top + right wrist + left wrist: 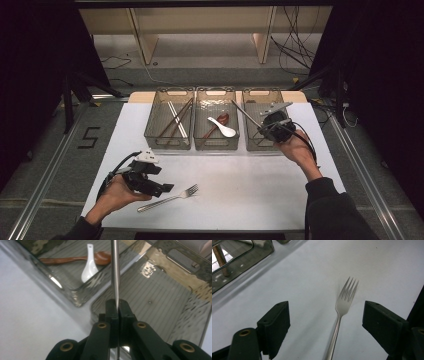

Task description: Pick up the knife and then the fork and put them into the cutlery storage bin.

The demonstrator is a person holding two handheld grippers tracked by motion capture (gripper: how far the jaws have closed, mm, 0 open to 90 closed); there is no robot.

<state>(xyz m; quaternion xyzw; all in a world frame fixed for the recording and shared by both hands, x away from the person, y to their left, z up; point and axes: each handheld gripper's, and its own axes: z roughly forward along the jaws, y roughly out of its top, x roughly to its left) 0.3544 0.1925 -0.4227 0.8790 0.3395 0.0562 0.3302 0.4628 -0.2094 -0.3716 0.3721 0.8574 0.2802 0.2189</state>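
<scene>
On the smooth white table (240, 175), the right gripper (117, 305) pinched a slim steel utensil (115, 270) over the ribbed bin (165, 302); the left gripper (325, 322) gaped around a fork (343, 302), untouched.

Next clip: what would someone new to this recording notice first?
Probably the right gripper, shut on a thin metal utensil and held over the rightmost bin of three at the table's far side. Next, the fork lying alone on the white table, right in front of the open left gripper.
</scene>
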